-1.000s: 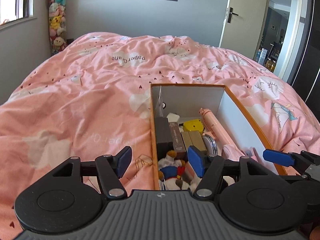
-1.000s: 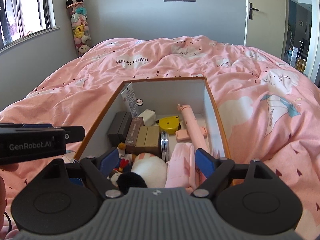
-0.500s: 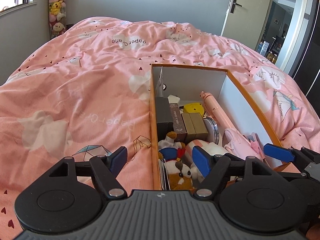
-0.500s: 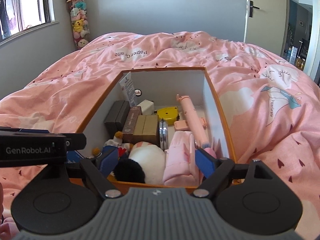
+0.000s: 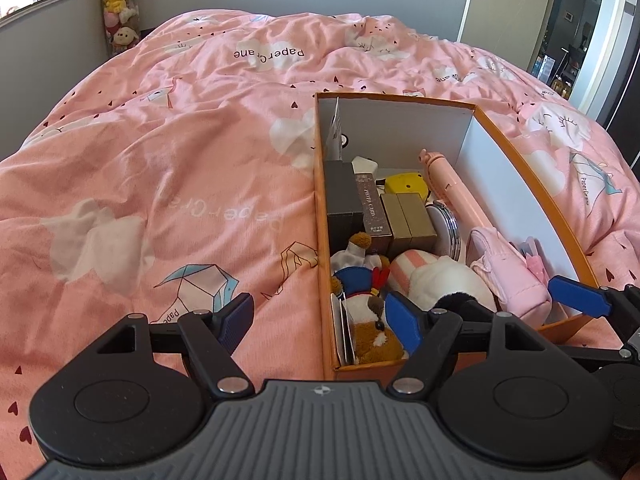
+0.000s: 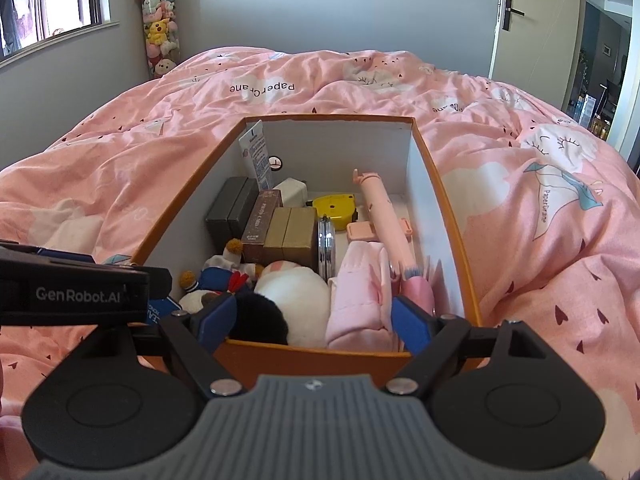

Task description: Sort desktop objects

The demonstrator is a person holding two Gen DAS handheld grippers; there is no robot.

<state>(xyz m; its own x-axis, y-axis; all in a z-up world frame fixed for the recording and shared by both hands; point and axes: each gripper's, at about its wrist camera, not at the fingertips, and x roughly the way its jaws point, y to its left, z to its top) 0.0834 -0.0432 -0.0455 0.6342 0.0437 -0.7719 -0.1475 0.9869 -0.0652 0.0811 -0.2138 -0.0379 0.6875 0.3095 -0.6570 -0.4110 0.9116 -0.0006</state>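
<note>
An orange box with white inner walls lies on the pink bed; it also shows in the left wrist view. It holds dark boxes, gold boxes, a yellow tape measure, a pink selfie stick, a pink pouch, a round mirror and plush toys. My left gripper is open and empty, straddling the box's near left corner. My right gripper is open and empty at the box's near wall.
The pink duvet covers the whole bed around the box. A tube of plush toys stands in the far left corner. A door stands at the far right. The left gripper's body is close at the left of the right wrist view.
Both grippers have pulled back toward the near end of the box and risen. The box's near wall now shows in front of the fingers. Both jaws stayed open.
</note>
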